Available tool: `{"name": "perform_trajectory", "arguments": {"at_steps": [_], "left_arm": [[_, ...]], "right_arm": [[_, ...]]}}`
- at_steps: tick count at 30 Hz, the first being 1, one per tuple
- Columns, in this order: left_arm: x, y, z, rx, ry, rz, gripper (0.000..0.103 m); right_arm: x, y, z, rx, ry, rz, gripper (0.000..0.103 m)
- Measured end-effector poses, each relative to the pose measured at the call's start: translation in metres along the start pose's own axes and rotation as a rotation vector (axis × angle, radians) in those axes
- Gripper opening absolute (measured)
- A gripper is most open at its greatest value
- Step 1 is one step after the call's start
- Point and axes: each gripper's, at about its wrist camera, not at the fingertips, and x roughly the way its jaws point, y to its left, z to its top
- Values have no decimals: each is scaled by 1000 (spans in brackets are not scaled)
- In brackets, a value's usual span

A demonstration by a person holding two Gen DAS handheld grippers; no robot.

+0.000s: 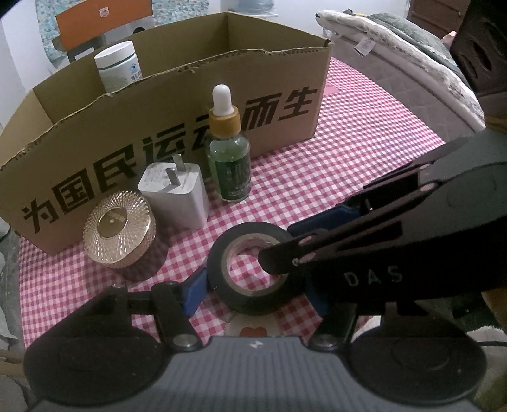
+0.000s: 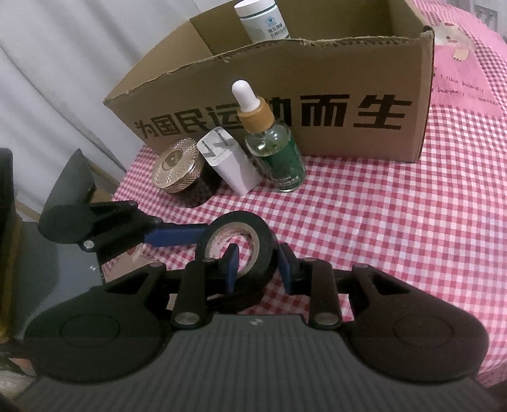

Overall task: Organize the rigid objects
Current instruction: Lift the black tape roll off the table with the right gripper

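Observation:
A black tape roll [image 1: 253, 298] [image 2: 264, 244] lies low over the pink checked tablecloth [image 2: 380, 237], tilted. My left gripper [image 1: 256, 294] straddles it, its blue pads [image 1: 193, 291] against opposite sides of the outer rim. My right gripper [image 2: 259, 269] [image 1: 294, 241] is shut on the roll's wall, one finger inside the hole and one outside. In the right wrist view a blue finger of the left gripper [image 2: 177, 237] reaches the roll from the left. Behind stand a green dropper bottle [image 1: 228, 164] [image 2: 275, 152], a white charger plug [image 1: 174, 196] [image 2: 231, 168] and a gold-lidded jar [image 1: 118, 231] [image 2: 177, 169].
An open cardboard box [image 1: 279, 95] [image 2: 348, 79] with black lettering stands behind the row; a white bottle [image 1: 117, 66] [image 2: 263, 19] stands inside it. A bed with folded blankets [image 1: 396, 47] lies to the far right. The table's edge runs along the left, by a grey curtain [image 2: 47, 79].

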Motion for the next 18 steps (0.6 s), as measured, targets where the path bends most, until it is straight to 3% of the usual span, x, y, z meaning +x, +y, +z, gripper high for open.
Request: {"name": "perform_trajectory", "arguments": {"at_steps": [18], "left_arm": [[-9,-2,1,-5,-22,4,67]], "right_arm": [[-6,2,1,-16,-9,-8,26]]}}
